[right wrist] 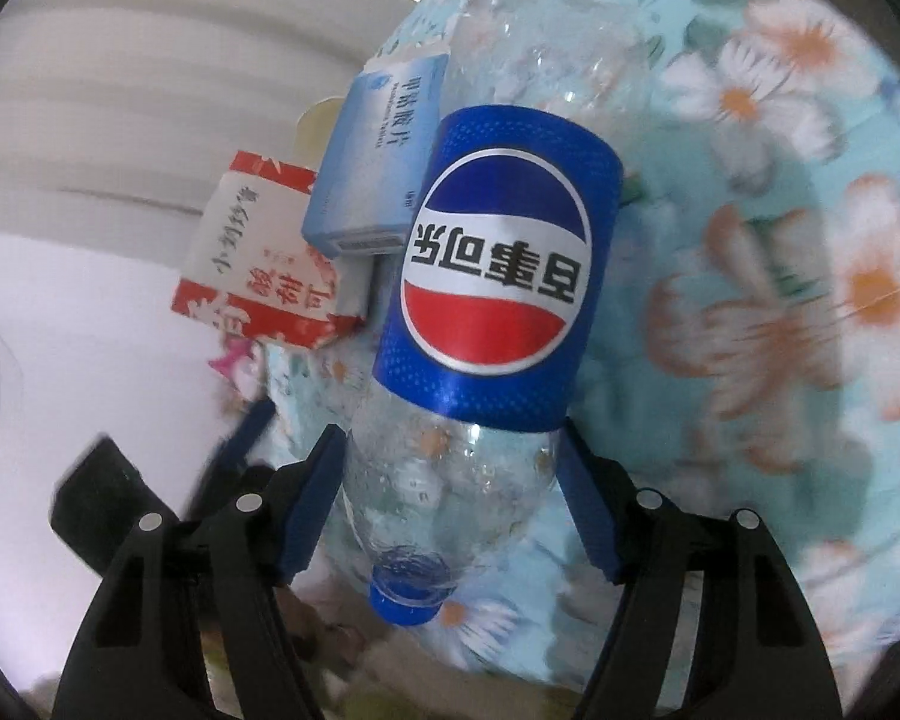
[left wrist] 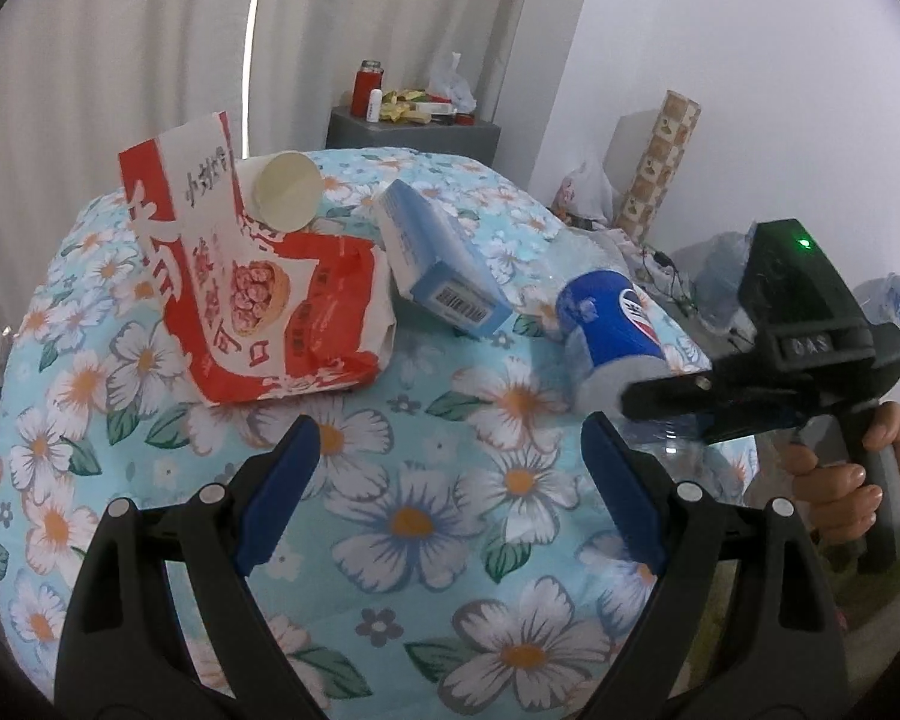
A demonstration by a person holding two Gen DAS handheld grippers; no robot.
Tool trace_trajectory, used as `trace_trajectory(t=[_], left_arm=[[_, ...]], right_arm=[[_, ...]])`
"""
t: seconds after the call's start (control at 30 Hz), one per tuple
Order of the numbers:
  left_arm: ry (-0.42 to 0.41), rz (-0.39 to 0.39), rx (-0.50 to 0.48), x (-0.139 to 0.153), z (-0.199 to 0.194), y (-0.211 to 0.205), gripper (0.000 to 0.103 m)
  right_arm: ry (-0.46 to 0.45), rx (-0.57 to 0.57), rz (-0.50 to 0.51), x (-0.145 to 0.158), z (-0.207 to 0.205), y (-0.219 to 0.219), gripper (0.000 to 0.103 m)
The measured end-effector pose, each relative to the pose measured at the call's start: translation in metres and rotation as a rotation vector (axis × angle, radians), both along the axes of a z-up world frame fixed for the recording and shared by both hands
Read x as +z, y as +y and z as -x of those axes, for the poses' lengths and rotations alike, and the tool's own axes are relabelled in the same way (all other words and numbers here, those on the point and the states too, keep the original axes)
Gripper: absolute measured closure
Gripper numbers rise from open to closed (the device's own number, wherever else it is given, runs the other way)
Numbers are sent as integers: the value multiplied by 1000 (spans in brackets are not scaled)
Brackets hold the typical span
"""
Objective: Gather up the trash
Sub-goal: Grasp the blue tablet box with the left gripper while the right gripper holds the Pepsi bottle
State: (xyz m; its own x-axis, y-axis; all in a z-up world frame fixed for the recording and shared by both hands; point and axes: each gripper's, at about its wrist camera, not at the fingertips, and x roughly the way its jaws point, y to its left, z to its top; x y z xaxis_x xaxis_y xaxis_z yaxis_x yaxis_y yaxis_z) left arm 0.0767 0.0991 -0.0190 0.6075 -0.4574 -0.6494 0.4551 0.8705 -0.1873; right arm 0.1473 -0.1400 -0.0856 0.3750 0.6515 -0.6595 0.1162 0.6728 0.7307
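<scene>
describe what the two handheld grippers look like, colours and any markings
Left gripper: black plastic arms with silver rivets, blue finger pads. Right gripper: same black arms, rivets and blue pads; the left view shows its black body with a green light and a grey handle.

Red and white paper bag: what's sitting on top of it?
A cream paper cup lies tipped on the red and white paper bag, its base toward the left camera. Its mouth and contents are hidden.

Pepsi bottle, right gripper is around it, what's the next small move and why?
Probably close the right gripper a little more on the Pepsi bottle. Its clear shoulder sits between the blue fingers, the left one touching, the right one apparently just clear, and it lies on the floral cloth.
</scene>
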Motion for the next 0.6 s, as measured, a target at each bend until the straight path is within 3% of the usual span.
trace_trajectory(t=[0.17,0.3,0.4,0.6], left_arm=[[-6,17,12,1,-10,-7,19],[-28,21,31,8,-29,-16,19],[-47,-2,57,14,-51,-26,19],[-17,-127,99,12,-114,-64,19]], right_arm=[[-11,-30,110,7,12,-22,35],[-5,-67,85,0,14,-36,35],[-13,-72,89,-2,13,-37,35],[-35,-69,107,-1,10,-37,35]])
